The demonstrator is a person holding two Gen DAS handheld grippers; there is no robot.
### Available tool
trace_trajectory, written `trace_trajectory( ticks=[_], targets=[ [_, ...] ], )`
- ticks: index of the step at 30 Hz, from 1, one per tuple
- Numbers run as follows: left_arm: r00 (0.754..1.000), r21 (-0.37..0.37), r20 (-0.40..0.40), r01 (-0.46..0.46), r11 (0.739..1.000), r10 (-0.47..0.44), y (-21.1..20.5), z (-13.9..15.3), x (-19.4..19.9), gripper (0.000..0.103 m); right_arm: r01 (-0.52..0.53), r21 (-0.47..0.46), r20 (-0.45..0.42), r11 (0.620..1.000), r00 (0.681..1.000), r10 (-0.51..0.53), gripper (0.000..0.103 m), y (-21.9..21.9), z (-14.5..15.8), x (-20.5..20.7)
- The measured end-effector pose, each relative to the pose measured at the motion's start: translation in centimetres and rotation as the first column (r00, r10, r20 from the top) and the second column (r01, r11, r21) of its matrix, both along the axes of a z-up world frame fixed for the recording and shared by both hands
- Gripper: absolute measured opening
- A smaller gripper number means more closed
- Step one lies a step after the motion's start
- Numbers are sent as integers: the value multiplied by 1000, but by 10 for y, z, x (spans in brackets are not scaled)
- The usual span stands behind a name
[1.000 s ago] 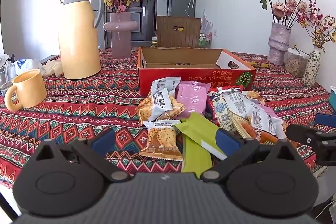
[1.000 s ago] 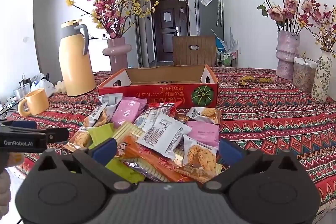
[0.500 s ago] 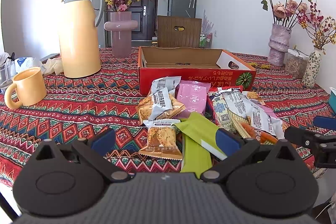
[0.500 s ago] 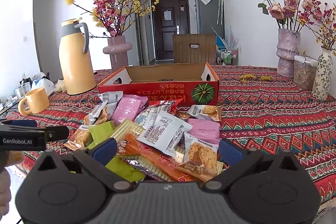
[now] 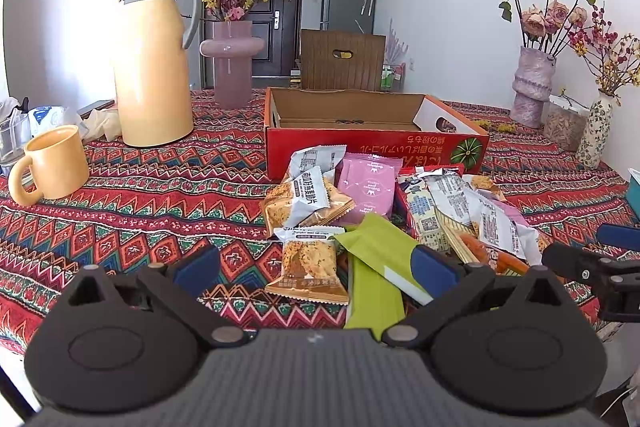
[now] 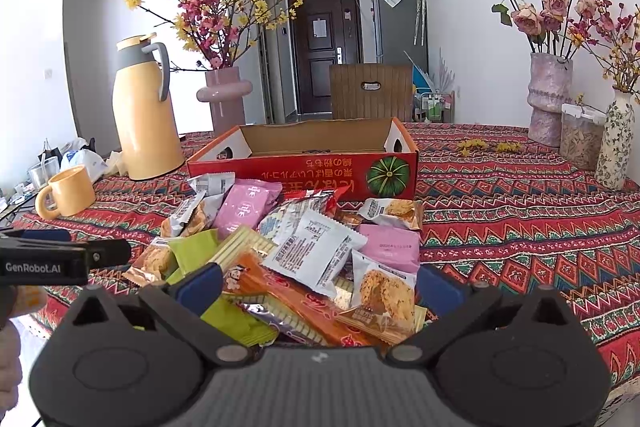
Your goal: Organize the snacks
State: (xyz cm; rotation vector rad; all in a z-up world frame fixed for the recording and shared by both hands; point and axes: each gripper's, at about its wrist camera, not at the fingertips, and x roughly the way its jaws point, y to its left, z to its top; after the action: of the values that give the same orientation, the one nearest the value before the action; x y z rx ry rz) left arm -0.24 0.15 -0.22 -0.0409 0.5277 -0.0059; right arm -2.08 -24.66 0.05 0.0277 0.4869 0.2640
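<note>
A heap of wrapped snacks [image 5: 384,215] [image 6: 304,251] lies on the patterned tablecloth in front of an empty red cardboard box [image 5: 372,143] [image 6: 312,163]. In the heap are pink packets [image 5: 368,191], green packets [image 5: 380,251], white packets [image 6: 316,251] and cracker packets [image 5: 308,263] [image 6: 384,299]. My left gripper [image 5: 316,267] is open, low at the near side of the heap, with a cracker packet and a green packet between its blue fingertips. My right gripper [image 6: 320,285] is open too, held over the heap's near edge. Neither holds anything.
A yellow thermos jug [image 5: 152,63] and a yellow mug [image 5: 52,167] stand at the left. A pink vase [image 5: 232,63] of blossoms is behind the box; more vases [image 6: 548,95] and a clear jar [image 6: 580,135] stand at the right. A chair back [image 6: 370,91] is beyond the table.
Both grippers have crept slightly forward toward the heap; the view barely shifts. No snack has moved and both stay open.
</note>
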Motion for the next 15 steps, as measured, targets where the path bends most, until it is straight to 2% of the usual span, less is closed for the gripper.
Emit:
trace_trajectory(
  ticks=[15],
  targets=[
    [1000,-1,1,0,1000,0,0,0,-1,103,-1,1,-2,1000,1000,1,103,1,0,0]
  ],
)
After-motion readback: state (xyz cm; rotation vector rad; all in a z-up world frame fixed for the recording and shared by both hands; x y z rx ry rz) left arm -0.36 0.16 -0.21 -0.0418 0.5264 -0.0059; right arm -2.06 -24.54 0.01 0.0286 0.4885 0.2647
